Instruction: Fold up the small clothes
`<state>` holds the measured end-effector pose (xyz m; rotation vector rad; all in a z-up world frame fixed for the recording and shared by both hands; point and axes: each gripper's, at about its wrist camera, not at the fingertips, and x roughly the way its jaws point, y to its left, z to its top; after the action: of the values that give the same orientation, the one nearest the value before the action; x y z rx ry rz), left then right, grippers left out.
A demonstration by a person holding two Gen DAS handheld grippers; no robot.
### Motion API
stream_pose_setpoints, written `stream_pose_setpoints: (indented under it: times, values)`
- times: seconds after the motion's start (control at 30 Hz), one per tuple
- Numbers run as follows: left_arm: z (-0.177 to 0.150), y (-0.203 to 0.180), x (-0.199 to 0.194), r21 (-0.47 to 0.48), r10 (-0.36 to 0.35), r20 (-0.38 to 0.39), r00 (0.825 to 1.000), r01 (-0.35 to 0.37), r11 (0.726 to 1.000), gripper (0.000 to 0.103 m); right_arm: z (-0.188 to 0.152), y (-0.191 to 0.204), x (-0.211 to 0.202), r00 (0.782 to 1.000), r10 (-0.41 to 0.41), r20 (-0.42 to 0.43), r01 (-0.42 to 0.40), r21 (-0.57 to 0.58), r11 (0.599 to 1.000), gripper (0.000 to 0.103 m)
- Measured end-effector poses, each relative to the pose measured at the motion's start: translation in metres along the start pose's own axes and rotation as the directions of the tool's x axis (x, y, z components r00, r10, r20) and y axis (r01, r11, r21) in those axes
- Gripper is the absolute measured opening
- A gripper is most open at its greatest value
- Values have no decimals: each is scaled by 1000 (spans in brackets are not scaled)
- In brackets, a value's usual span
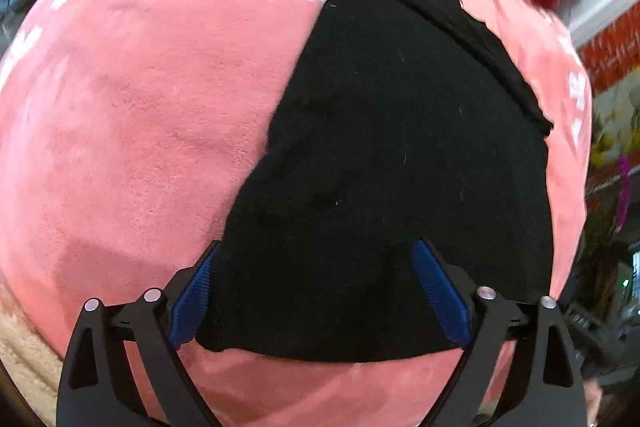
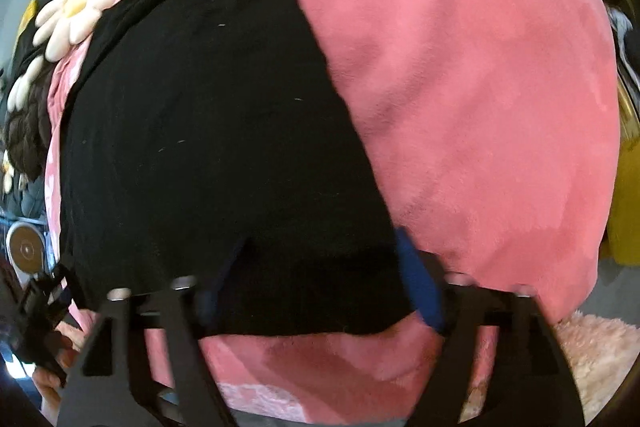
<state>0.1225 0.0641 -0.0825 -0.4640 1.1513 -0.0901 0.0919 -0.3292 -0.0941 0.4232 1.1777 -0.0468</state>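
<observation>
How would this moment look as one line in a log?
step: folding | item: black garment flat on pink blanket | left tongs: open over near edge | right tongs: open, same

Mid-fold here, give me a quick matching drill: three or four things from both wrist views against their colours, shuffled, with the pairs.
Things:
1. garment
2. blanket
3. flower cushion
4. left claw pads

Colours:
A. blue
B. cream with a yellow centre
C. black
D. pink

Pairs: 1-C, 2-D, 3-B, 4-A
</observation>
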Motion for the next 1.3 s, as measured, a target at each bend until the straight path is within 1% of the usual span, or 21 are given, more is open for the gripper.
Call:
stream_pose_setpoints:
  times: [0.03, 0.07, 0.1, 0.13, 0.17, 0.23, 0.27, 0.4, 0.47, 0.6, 0.7, 0.77, 0.93, 1.0, 1.1, 1.13, 1.17, 1.2, 1.23, 1.27, 1.3]
  values:
    - [0, -1, 0, 16, 21, 0, 1000, -21, 1000, 75, 0, 0, -1, 1000, 29, -5, -29, 8, 1000, 14]
    - [0, -5, 0, 58, 66, -3, 998, -65, 996, 60, 0, 0, -1, 999, 49, -9, -49, 20, 999, 7]
    - [0, -7, -1, 86, 92, -5, 996, -91, 992, 53, -1, 1, -1, 999, 54, -7, -54, 22, 998, 6]
    - [0, -7, -3, 99, 92, -11, 996, -90, 991, 32, -1, 2, -2, 998, 59, -4, -58, 20, 998, 6]
    - [2, -3, -4, 89, 72, -32, 997, -69, 994, 7, 0, 6, -2, 998, 64, -1, -64, 16, 998, 6]
    - [4, 7, -6, 41, 22, -69, 997, -19, 999, 5, -2, 11, 0, 998, 67, -1, -67, 6, 998, 6]
    - [5, 10, -7, 24, 15, -73, 997, -13, 1000, 5, -3, 9, 0, 998, 66, 1, -66, 2, 998, 6]
    - [1, 6, -5, 42, 33, -74, 997, -30, 999, 7, -2, 8, 5, 996, 86, -1, -86, 18, 996, 8]
    - [-1, 7, -7, 32, 41, -71, 997, -38, 999, 16, -5, -4, -2, 996, 91, 1, -91, 28, 995, 9]
    - [-5, 9, -6, 15, 8, -65, 998, -7, 1000, 29, -7, -5, -3, 997, 81, 4, -81, 26, 996, 10]
    - [-4, 5, -3, 27, 3, -63, 998, -2, 1000, 38, -8, -5, -3, 997, 77, 7, -77, 28, 997, 10]
    - [-3, 1, -2, 37, 0, -57, 998, 2, 999, 47, -9, -6, -4, 997, 76, 8, -76, 27, 997, 11]
    - [0, -5, 0, 65, 4, -44, 999, -1, 998, 62, -9, -5, -4, 997, 74, 11, -74, 26, 997, 13]
    - [2, -6, 2, 59, -1, -38, 999, 4, 998, 66, -9, -5, -3, 997, 79, 12, -79, 26, 996, 16]
    - [3, -9, 4, 63, 8, -30, 1000, -6, 998, 68, -9, -4, -2, 995, 103, 14, -104, 25, 994, 27]
    - [4, -9, 4, 66, 10, -28, 1000, -8, 998, 68, -9, -2, -2, 994, 111, 15, -112, 17, 994, 32]
    - [5, -10, 4, 67, 2, -25, 1000, -1, 998, 66, -10, 0, -3, 993, 115, 17, -115, 11, 993, 38]
    - [6, -10, 4, 65, -14, -22, 1000, 15, 998, 61, -10, 3, -3, 994, 111, 19, -111, -3, 994, 40]
    - [6, -9, 3, 63, -34, -22, 999, 36, 997, 36, -11, 5, -3, 995, 98, 20, -97, -16, 995, 41]
    - [8, -6, 4, 52, -66, -50, 997, 69, 996, 3, -11, 6, -3, 996, 92, 19, -91, -23, 996, 41]
    - [8, -3, 5, 29, -104, -76, 992, 107, 994, 5, -10, 6, -4, 996, 93, 17, -92, -24, 995, 41]
